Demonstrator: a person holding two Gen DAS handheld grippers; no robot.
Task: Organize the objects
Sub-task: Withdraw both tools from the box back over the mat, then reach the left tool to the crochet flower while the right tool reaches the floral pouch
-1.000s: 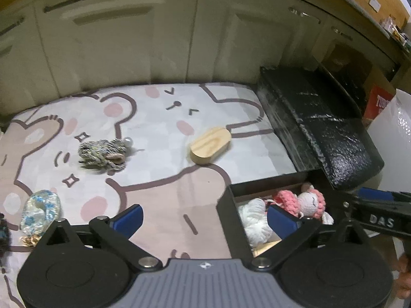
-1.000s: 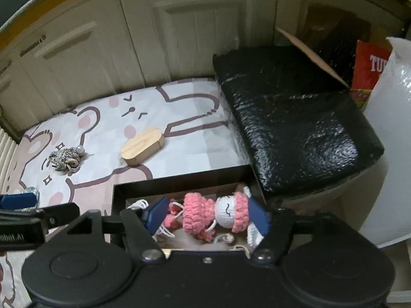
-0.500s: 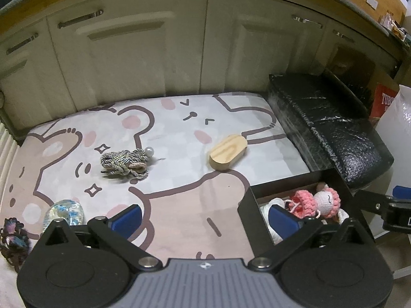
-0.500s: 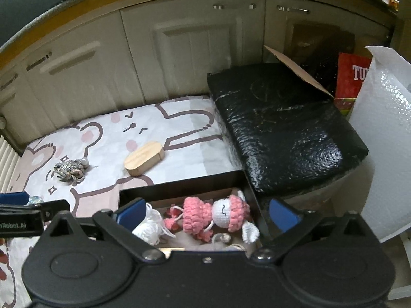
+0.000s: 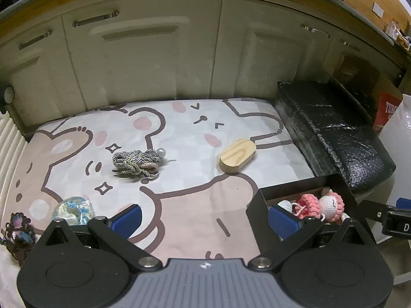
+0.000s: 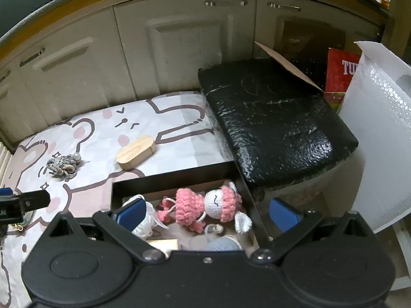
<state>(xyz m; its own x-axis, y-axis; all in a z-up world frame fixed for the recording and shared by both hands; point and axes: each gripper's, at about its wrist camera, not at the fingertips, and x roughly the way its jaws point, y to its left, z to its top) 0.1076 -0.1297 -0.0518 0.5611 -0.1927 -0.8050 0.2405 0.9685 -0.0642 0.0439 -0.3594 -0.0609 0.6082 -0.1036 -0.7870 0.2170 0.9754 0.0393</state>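
A: Crochet doll (image 6: 205,206) in pink and white lies inside the black box (image 6: 177,174), straight ahead of the right tool (image 6: 206,213) and just past its fingertips. That tool's jaws stand wide apart and hold nothing.

B: What else is in the box?

A: A white yarn piece (image 6: 143,227) sits beside the doll, right behind the near-left blue pad. Something pale blue shows at the bottom edge, but I cannot tell what it is.

B: And the left tool (image 5: 204,217)?

A: Also spread wide, empty, hanging over the cartoon bear mat (image 5: 195,205). Its right-hand finger overlaps the box's near corner (image 5: 257,205) in that view, with the doll (image 5: 321,205) just beyond it.

B: What remains out on the mat?

A: Nearest, off the left tool's left finger, a shiny iridescent pouch (image 5: 73,210), and further left at the edge a dark purple tangle (image 5: 16,228). Farther ahead and slightly left lies a grey-and-white rope bundle (image 5: 136,164) with a pearl bead at its far end. Ahead and to the right of that, well apart from it, rests an oval wooden block (image 5: 237,155).

B: Beyond those?

A: A black wrapped block (image 5: 334,133) stands to the right, beside the mat and touching the box's far corner. A white bubble-wrap roll (image 6: 377,133) stands to its right. Cream cabinet doors (image 5: 143,59) close off the back.
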